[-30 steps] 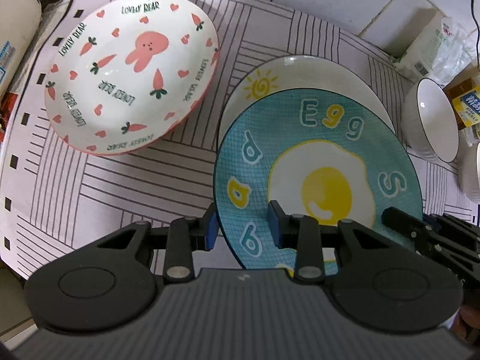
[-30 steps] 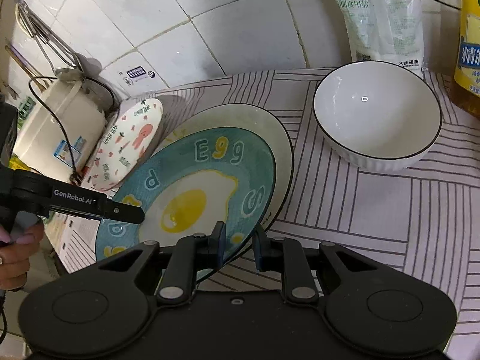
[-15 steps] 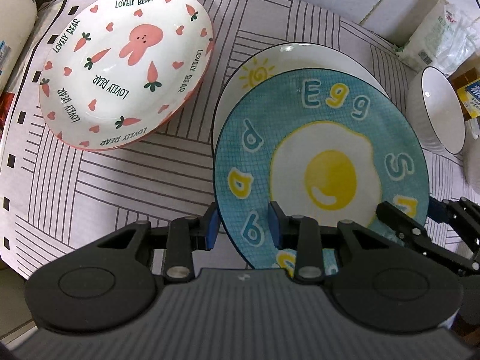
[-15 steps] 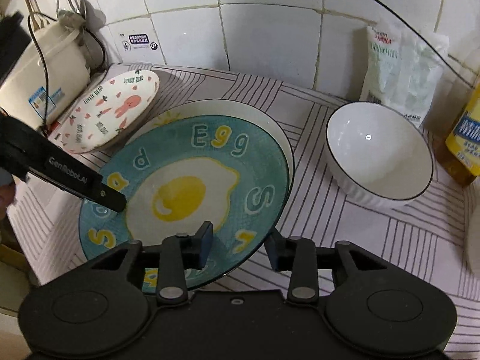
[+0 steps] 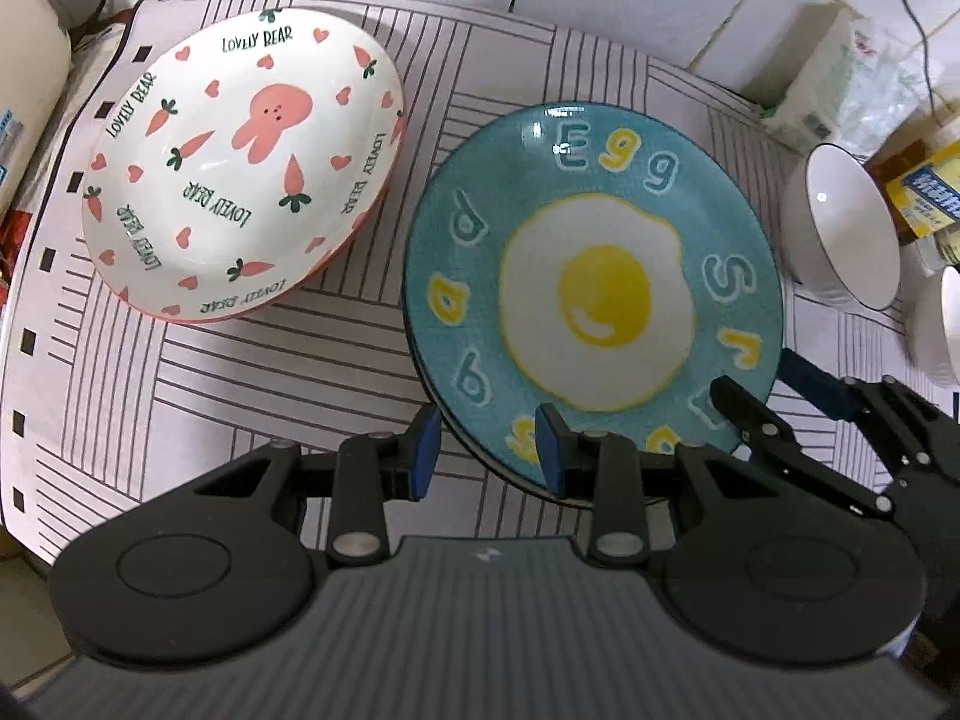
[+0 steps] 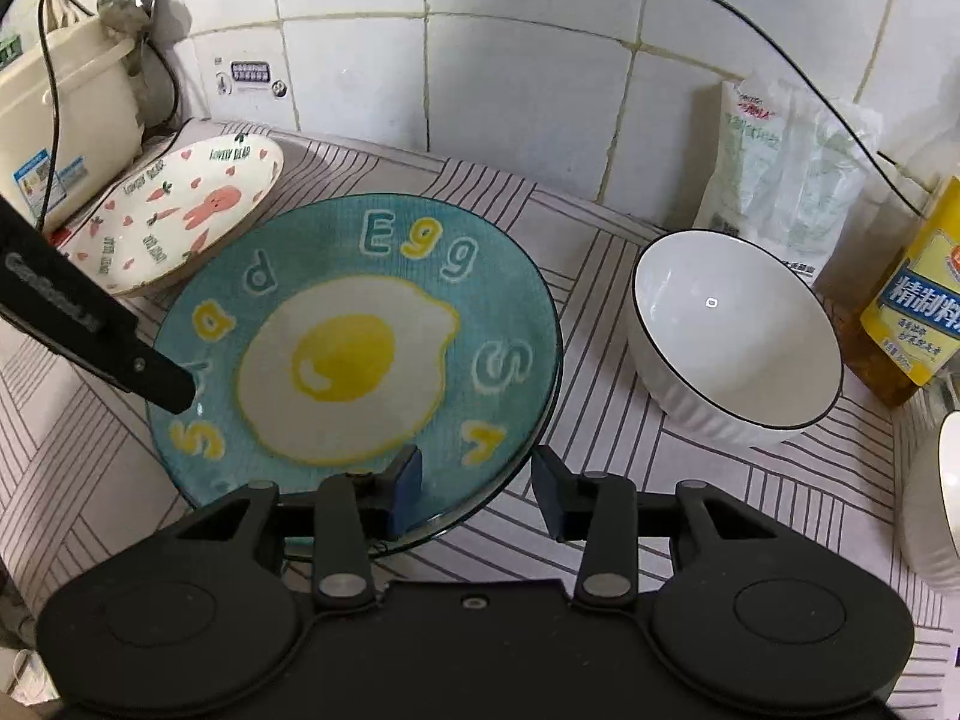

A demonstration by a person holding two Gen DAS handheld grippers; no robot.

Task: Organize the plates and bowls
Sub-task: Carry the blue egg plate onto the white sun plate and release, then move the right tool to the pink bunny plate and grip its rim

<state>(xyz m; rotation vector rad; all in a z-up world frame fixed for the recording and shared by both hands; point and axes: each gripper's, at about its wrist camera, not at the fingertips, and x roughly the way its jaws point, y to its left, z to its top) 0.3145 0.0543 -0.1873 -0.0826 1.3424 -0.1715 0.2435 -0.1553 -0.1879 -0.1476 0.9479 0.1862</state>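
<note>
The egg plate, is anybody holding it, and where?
Nobody: the round teal fried-egg plate lies released; both hand-held grippers, left and right, straddle its near rim, open.

1. You have a counter covered by a striped cloth [image 6: 690, 480].
2. On it you see a rabbit-print dish [image 5: 240, 174], an egg plate [image 5: 594, 294] over another plate, and a white bowl [image 6: 732, 336].
3. At the wall stand a plastic bag [image 6: 780, 174] and an oil bottle [image 6: 918, 312].

A home kitchen: white wall tiles [image 6: 510, 96] behind a counter under a striped cloth [image 6: 750, 480], what looks like a rice cooker [image 6: 66, 120] at 10 o'clock, oil bottle [image 6: 918, 306] at 3 o'clock.
</note>
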